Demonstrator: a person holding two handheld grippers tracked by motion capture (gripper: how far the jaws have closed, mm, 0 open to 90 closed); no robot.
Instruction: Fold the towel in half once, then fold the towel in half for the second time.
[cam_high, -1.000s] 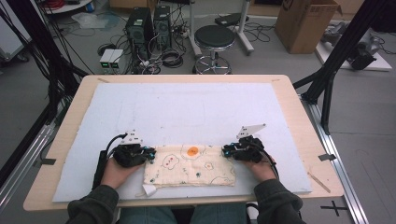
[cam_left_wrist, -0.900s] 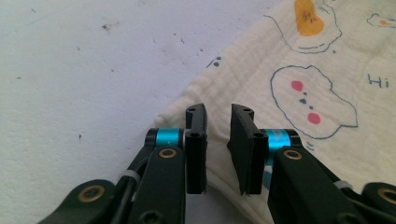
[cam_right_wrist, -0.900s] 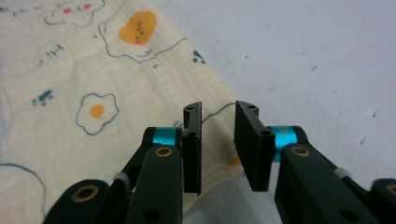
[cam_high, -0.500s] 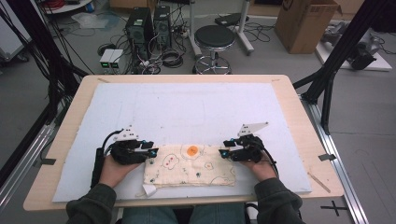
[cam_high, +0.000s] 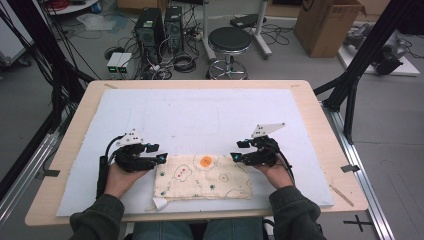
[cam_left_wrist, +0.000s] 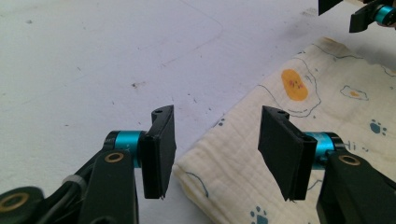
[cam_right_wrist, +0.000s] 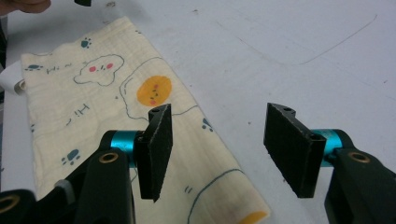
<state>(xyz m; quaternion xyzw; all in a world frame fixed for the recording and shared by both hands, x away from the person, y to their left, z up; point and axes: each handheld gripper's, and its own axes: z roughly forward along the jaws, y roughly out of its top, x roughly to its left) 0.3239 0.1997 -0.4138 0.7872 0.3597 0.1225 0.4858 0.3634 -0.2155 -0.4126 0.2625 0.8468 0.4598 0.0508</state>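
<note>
A folded cream cloth (cam_high: 202, 176) printed with fried eggs and paw marks lies flat near the table's front edge. My left gripper (cam_high: 161, 158) hovers open at the cloth's far left corner (cam_left_wrist: 196, 156), one jaw over the mat and one over the fabric. At the far right corner my right gripper (cam_high: 234, 157) is open too, straddling the cloth's edge (cam_right_wrist: 219, 154). Nothing is held between either pair of jaws. The orange yolk print (cam_right_wrist: 154, 91) sits between the two grippers.
A white mat (cam_high: 200, 120) covers most of the wooden table (cam_high: 320, 115), with free room behind the cloth. A white label (cam_high: 160, 203) sticks out at the cloth's near left corner. A stool (cam_high: 229, 42), computers and a cardboard box stand on the floor beyond.
Both grippers have shifted slightly toward the cloth's far corners and now straddle its edges. The cloth lies as before.
</note>
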